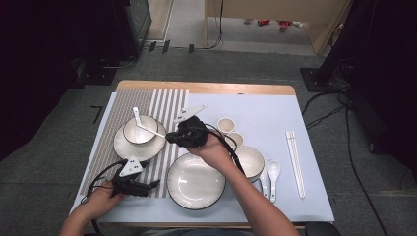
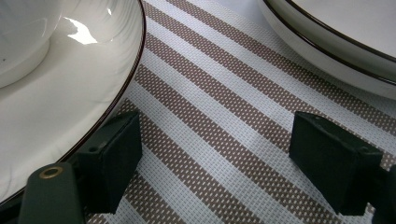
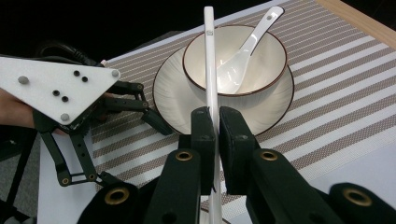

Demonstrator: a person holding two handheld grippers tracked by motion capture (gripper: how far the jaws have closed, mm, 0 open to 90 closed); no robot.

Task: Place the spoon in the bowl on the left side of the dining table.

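Both grippers black w/ brass-ringed screw holes, grey triangular plate w/ dark dots on left gripper [image 3: 123, 100], black cables trailing, forearms bare.

The wooden counter [image 1: 206, 88] carries a pale blue sheet [image 1: 275, 118], on which lie a striped placemat [image 1: 123, 105], plates, bowls, spoons and chopsticks [image 1: 295, 162].

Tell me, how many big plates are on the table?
2. The left plate sits on the striped mat, under a bowl with a spoon. The middle plate lies bare to its right. None seems hidden.
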